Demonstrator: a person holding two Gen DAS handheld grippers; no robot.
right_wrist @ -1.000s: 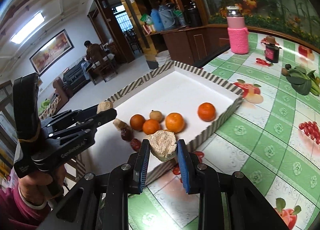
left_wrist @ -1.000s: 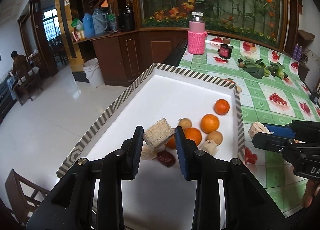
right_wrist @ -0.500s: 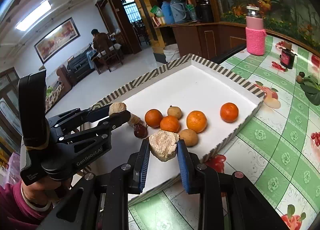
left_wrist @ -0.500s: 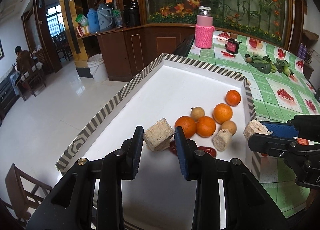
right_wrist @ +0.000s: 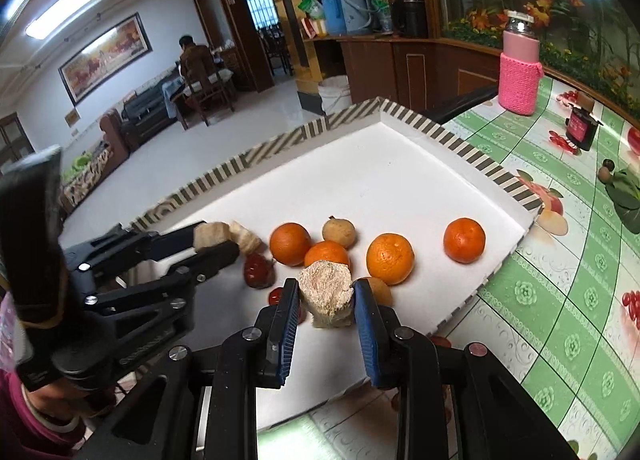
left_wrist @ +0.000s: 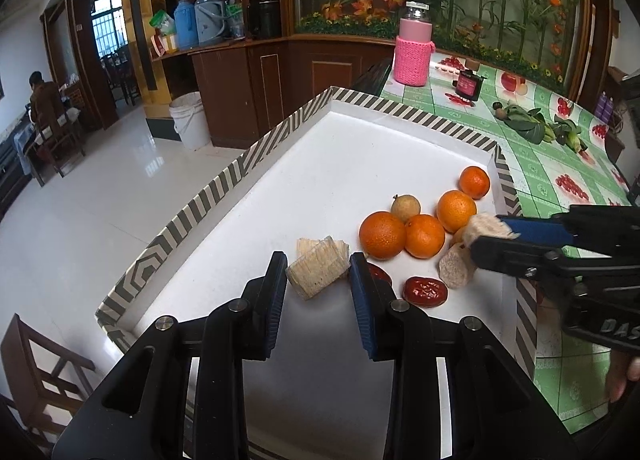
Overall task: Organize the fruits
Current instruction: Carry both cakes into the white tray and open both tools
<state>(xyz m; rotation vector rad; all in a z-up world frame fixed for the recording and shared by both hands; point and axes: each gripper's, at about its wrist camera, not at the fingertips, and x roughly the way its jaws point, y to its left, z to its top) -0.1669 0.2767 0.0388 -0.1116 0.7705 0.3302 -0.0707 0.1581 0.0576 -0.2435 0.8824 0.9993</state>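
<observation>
Both tongs, left [left_wrist: 318, 274] and right [right_wrist: 326, 298], clamp pale fibrous chunks [left_wrist: 318, 268] over tray [left_wrist: 192, 208]; light, crumbly, grip flat sides gently

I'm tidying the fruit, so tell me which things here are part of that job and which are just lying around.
Part of the job:
- striped tray
- oranges
- small brown fruits
- red dates
- pale chunk in left gripper
- pale chunk in right gripper

Lying about:
- pink bottle
- dark jar
- leafy greens
</observation>
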